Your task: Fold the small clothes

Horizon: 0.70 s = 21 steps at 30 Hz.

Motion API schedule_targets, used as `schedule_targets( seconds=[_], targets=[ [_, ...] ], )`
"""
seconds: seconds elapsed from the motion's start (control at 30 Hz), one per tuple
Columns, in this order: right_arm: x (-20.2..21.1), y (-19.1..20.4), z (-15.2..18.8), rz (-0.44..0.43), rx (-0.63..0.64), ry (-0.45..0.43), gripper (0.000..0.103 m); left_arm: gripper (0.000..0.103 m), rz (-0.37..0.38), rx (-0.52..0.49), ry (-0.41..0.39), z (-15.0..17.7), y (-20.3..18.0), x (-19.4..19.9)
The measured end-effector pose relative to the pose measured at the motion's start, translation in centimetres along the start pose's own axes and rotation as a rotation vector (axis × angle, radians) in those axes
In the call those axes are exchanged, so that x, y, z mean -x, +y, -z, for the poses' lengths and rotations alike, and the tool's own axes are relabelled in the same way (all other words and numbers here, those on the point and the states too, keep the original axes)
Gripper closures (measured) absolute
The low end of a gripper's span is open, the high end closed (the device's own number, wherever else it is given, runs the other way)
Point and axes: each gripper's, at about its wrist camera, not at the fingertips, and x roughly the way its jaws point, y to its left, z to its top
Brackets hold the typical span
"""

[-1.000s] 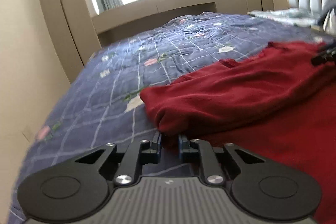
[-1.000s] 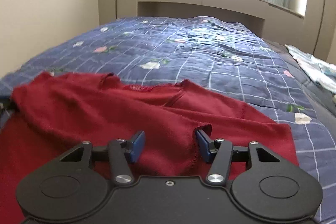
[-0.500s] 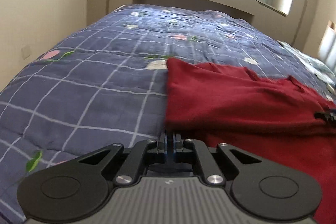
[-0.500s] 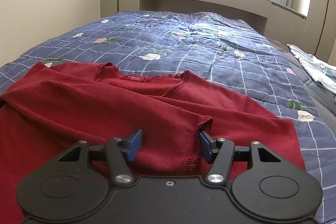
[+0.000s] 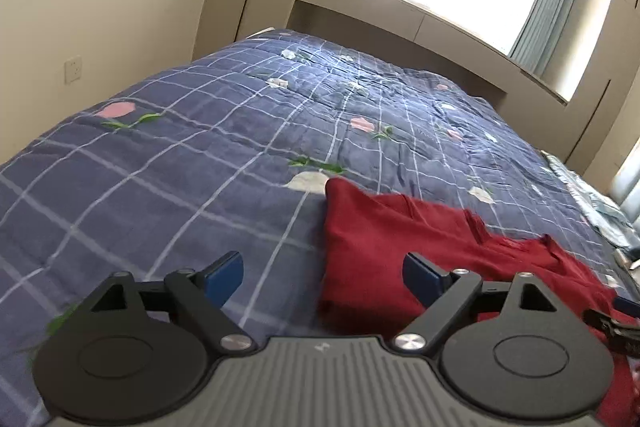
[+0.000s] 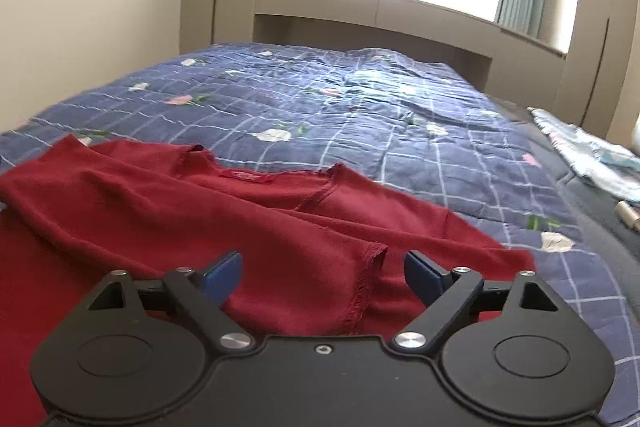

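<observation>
- The red top (image 6: pixel 168 211) lay spread on the near part of the bed (image 6: pixel 360 115), neckline toward the far side, one sleeve folded across its front.
- The left hand-held gripper (image 5: pixel 322 273) hung over the top's left edge, its jaws opening wide, pads off the cloth.
- The right hand-held gripper (image 6: pixel 322 273) sat over the sleeve's cuff, jaws opening, the cloth lying loose between them.
- A pale cloth (image 6: pixel 592 155) lay at the bed's far right.
</observation>
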Motion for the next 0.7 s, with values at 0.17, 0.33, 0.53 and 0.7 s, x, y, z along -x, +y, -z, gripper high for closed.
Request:
schedule_targets(
  seconds=[0.17, 0.33, 0.53, 0.7],
  targets=[
    [-0.7, 0.1, 1.1, 0.116, 0.068, 0.015, 0.006, 0.019, -0.134, -0.057, 0.068, 1.2, -0.8, -3.0],
    [-1.0, -1.7, 2.2, 0.139, -0.013, 0.024, 0.001, 0.017, -0.147, -0.104, 0.032, 2.2, -0.7, -3.0],
    [0.0, -2.8, 2.3, 0.099, -0.088, 0.010, 0.001, 0.003, -0.120, -0.063, 0.028, 1.6, -0.4, -1.3],
    [5.3, -3.8, 3.0, 0.045, -0.119, -0.058, 0.001, 0.000, -0.069, -0.062, -0.022, 2.7, 0.0, 3.8]
  ],
)
